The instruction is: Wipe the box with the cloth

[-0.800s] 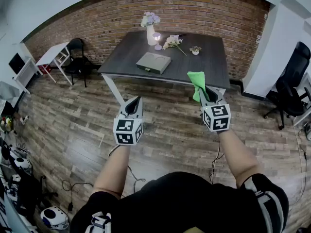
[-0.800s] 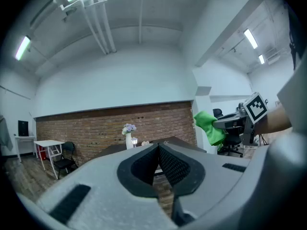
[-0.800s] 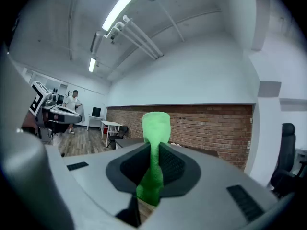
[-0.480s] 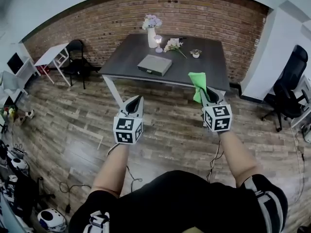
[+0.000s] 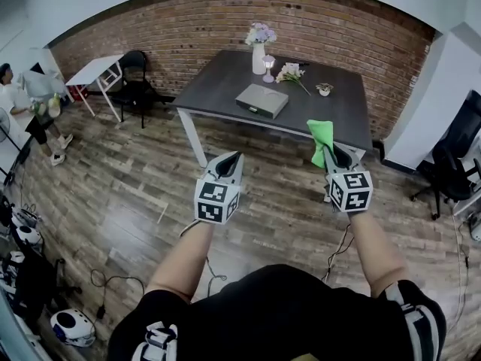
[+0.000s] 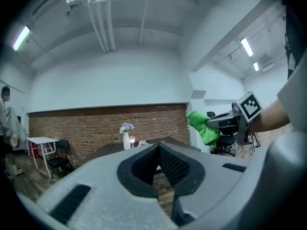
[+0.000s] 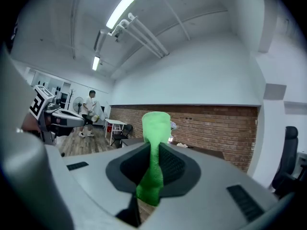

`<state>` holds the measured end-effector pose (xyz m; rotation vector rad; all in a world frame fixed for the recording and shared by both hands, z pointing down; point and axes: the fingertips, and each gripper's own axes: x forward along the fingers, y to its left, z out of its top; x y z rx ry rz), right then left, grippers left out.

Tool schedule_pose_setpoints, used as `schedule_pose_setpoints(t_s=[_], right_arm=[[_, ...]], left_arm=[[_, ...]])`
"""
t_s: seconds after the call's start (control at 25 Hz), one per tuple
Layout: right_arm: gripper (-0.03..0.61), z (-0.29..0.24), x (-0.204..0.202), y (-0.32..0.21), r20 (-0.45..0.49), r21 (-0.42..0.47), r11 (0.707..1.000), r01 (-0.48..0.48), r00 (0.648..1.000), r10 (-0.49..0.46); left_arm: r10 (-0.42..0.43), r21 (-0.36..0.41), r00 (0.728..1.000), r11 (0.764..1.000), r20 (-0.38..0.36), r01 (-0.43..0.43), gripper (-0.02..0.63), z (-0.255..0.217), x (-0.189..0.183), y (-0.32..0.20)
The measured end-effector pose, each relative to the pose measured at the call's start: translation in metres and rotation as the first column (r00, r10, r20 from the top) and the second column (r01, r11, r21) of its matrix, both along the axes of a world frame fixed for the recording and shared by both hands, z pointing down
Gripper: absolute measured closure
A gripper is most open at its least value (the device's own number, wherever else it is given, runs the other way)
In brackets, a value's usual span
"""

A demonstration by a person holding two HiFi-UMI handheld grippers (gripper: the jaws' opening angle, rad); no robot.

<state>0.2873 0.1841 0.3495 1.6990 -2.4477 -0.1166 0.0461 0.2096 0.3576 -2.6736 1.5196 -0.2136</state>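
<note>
A flat grey box (image 5: 261,100) lies on the dark table (image 5: 218,89) ahead, well beyond both grippers. My right gripper (image 5: 331,153) is shut on a green cloth (image 5: 322,138), which sticks up from between its jaws (image 7: 154,143). The cloth (image 6: 202,127) also shows at the right of the left gripper view. My left gripper (image 5: 230,162) is held over the wooden floor, short of the table, its jaws shut with nothing between them (image 6: 158,146).
On the table stand a white vase of flowers (image 5: 259,47), a small lamp (image 5: 268,66), a lying bouquet (image 5: 291,72) and a little potted plant (image 5: 324,89). A black chair (image 5: 137,85) and white side table (image 5: 94,72) stand at left. A person (image 5: 22,111) walks at far left. An office chair (image 5: 458,171) is at right.
The view has swung to the left, so the table now sits further right. A person has come into view at far left. Both grippers keep their pose and hold.
</note>
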Motion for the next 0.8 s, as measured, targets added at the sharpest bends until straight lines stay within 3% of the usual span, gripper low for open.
schedule_pose_setpoints(t_s=[0.48, 0.8], right_arm=[[0.528, 0.03, -0.088, 0.001, -0.031, -0.054, 0.998, 0.043, 0.999, -0.045], [0.528, 0.045, -0.095, -0.01, -0.031, -0.085, 0.995, 0.052, 0.998, -0.055]], left_arm=[[-0.062, -0.064, 0.998, 0.996, -0.016, 0.061, 0.607, 0.026, -0.093, 0.008], [-0.069, -0.109, 0.997, 0.992, -0.016, 0.067, 0.607, 0.049, -0.099, 0.004]])
